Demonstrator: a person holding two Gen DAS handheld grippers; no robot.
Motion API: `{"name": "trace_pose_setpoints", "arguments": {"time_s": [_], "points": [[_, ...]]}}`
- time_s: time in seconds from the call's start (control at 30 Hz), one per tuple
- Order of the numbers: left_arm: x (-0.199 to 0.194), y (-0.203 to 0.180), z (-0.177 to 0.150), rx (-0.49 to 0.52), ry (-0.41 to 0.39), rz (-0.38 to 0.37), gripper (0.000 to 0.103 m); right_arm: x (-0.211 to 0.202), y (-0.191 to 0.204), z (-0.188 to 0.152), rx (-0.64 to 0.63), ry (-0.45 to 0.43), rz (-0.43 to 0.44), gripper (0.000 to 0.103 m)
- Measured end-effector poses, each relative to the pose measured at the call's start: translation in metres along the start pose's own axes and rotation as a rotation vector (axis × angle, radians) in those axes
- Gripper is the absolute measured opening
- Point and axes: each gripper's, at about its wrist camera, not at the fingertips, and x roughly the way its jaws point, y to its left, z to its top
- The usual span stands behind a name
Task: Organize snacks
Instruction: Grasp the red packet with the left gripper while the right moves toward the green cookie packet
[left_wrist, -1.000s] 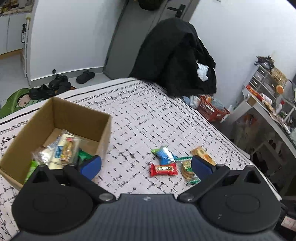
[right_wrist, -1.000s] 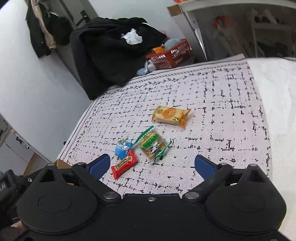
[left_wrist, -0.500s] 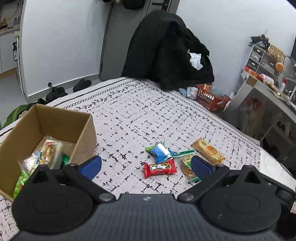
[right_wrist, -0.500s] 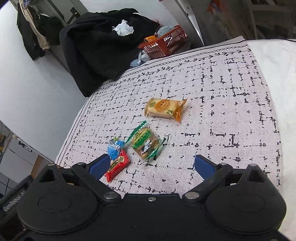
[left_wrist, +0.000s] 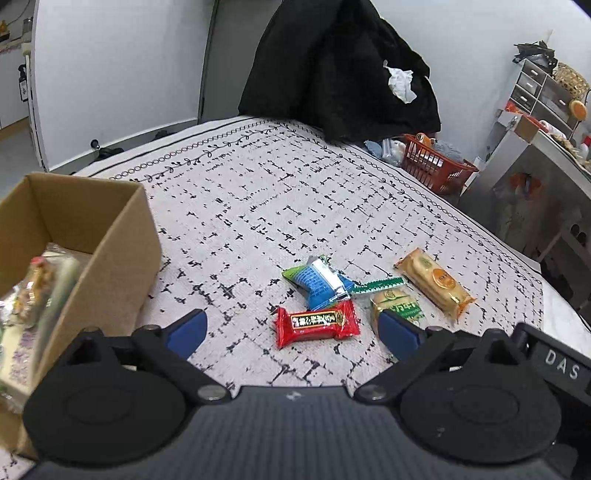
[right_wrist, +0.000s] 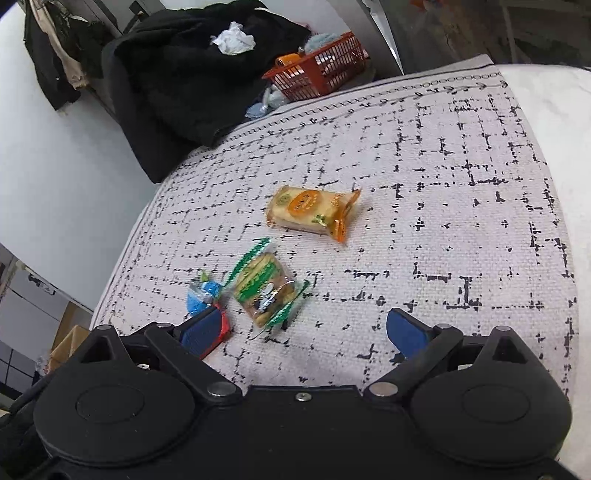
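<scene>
A bed with a pale cover (left_wrist: 280, 206) printed in broken black lines fills the middle of both views. At twelve o'clock a heap of black clothing (left_wrist: 343, 70) with a crumpled white cloth (left_wrist: 400, 83) on it stands against plain white walls (left_wrist: 110, 74). An orange-red basket (left_wrist: 439, 166) sits on the floor at two o'clock, beside a grey drawer unit (left_wrist: 537, 88). More dark garments (right_wrist: 55, 62) hang at eleven o'clock in the right view.

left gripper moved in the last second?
Yes. The left gripper has swung right, away from the cardboard box and toward the red snack.
</scene>
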Motion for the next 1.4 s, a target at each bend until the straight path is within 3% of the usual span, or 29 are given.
{"name": "trace_pose_setpoints", "arguments": {"time_s": [0.53, 0.9, 1.17, 1.23, 1.3, 1.4], "points": [[0.064, -0.005, -0.017, 0.088, 0.116, 0.057, 0.096, 0.023, 0.0, 0.007, -0.032, 0.011, -0.018, 0.098], [0.08, -0.008, -0.009, 0.128, 0.07, 0.079, 0.095, 0.039, 0.012, 0.013, -0.113, -0.005, -0.044, 0.098], [0.078, -0.014, -0.008, 0.132, 0.043, 0.02, 0.052, 0.052, 0.027, 0.014, -0.212, -0.025, -0.059, 0.098], [0.075, -0.014, -0.007, 0.123, 0.053, 0.0, 0.032, 0.055, 0.032, 0.014, -0.235, -0.027, -0.055, 0.097], [0.073, -0.013, -0.006, 0.116, 0.065, -0.011, 0.022, 0.058, 0.038, 0.013, -0.267, -0.025, -0.046, 0.095], [0.067, -0.006, -0.005, 0.089, 0.08, -0.006, 0.021, 0.061, 0.048, 0.008, -0.332, -0.01, -0.042, 0.095]]}}
